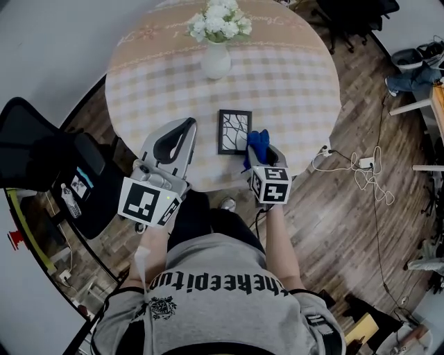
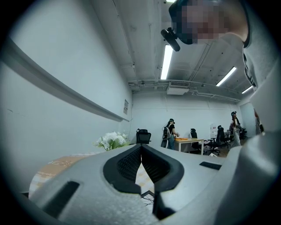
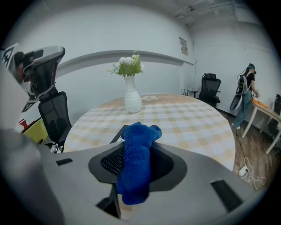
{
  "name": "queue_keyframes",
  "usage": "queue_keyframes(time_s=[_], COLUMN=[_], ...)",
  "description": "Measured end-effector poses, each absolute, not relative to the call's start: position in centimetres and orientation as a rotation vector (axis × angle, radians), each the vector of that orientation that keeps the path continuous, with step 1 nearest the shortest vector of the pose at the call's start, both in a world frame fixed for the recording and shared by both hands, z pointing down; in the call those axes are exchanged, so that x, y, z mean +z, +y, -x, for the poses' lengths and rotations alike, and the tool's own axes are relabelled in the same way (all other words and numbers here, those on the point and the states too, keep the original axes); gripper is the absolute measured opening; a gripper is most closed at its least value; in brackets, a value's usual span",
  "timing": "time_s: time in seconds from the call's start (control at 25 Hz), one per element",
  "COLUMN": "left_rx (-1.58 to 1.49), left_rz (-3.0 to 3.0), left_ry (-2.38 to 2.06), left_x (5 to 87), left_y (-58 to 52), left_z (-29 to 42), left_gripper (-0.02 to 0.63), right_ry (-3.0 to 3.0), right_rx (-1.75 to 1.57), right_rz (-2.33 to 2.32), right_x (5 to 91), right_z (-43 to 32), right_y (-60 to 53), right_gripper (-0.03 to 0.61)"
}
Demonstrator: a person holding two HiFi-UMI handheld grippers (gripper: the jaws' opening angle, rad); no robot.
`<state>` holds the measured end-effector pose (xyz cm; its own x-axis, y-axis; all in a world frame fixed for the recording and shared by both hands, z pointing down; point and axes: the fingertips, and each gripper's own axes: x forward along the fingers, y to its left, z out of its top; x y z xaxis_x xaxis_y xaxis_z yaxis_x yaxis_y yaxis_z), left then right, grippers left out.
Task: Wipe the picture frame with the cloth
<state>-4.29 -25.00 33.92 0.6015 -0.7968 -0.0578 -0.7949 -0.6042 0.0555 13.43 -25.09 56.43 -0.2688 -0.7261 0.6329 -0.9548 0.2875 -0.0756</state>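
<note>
Head view looks steeply down on the bench (image 1: 291, 76); both gripper views skim it low, sharing the flowers (image 1: 219, 21).

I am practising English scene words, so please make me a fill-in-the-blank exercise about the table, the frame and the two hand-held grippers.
1. The right hand-held gripper is shut on a ___ cloth.
2. The vase holds ___ flowers.
3. The left hand-held gripper is shut and holds ___.
4. The frame lies flat on a table that is ___ in shape.

Missing words: blue; white; nothing; round
</note>
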Motion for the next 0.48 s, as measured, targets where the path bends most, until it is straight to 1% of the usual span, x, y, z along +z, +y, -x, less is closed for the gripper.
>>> queue_keyframes(time_s=[0.48], left_rx=[-0.155], left_rz=[-2.828], left_ry=[-1.399], left_x=[32.1], left_y=[-21.9], left_z=[0.9], left_gripper=[0.015], right_ry=[-2.245], right_rx=[0.435], right_rz=[-1.537], right_x=[48.5], right_z=[-14.6], right_y=[-23.8], right_gripper=[0.147])
